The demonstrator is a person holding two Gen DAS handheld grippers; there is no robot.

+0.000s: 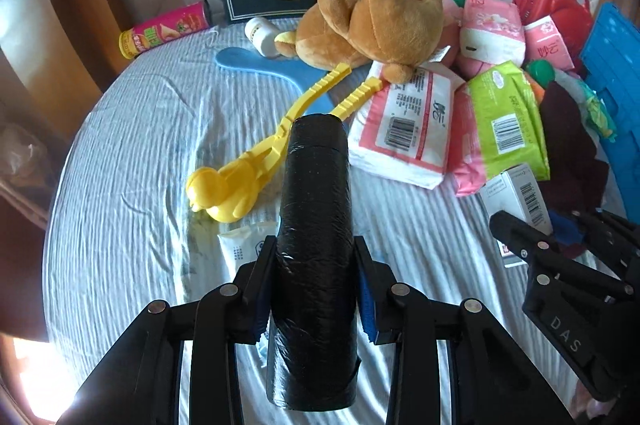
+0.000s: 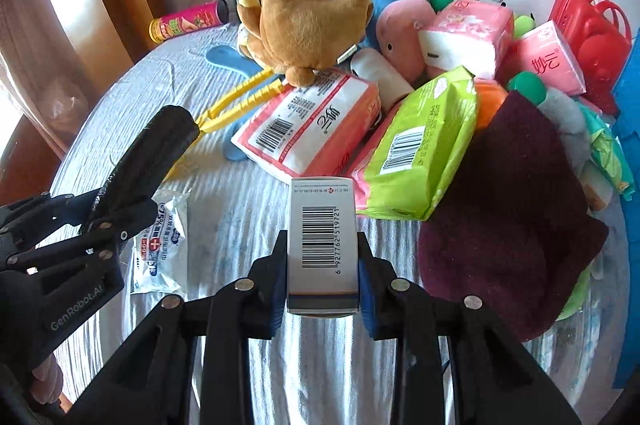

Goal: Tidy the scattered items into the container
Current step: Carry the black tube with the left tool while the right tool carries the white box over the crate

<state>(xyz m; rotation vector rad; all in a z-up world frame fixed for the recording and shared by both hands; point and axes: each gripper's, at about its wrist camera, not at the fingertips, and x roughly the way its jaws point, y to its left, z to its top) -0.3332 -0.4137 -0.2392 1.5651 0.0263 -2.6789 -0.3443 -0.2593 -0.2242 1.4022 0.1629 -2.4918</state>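
Two claws, each already loaded: the left claw [image 1: 316,281] is clamped on a black roll of bin bags [image 1: 314,225], whose long axis runs straight forward along the fingers, and the right claw [image 2: 323,277] is clamped on a small white barcoded box [image 2: 323,241], also held lengthwise and upright between the pads. Both are held above the striped bed sheet [image 1: 120,145]. The likeliest container, a blue plastic crate [image 1: 612,73], lies at the far right edge of both views, beyond a heap of tissue packs [image 2: 316,123], a green wipes pack [image 2: 420,149], a maroon cloth [image 2: 512,217] and a brown plush bear [image 1: 376,25]; only part of its wall shows, so its opening cannot be judged. My reading is that the right claw is the nearer to it, the left claw being on the far side and having to cross over the heap. A yellow duck-shaped clamp toy [image 1: 256,161] and a wet-wipe sachet [image 2: 164,237] lie loose on the sheet near the left claw.
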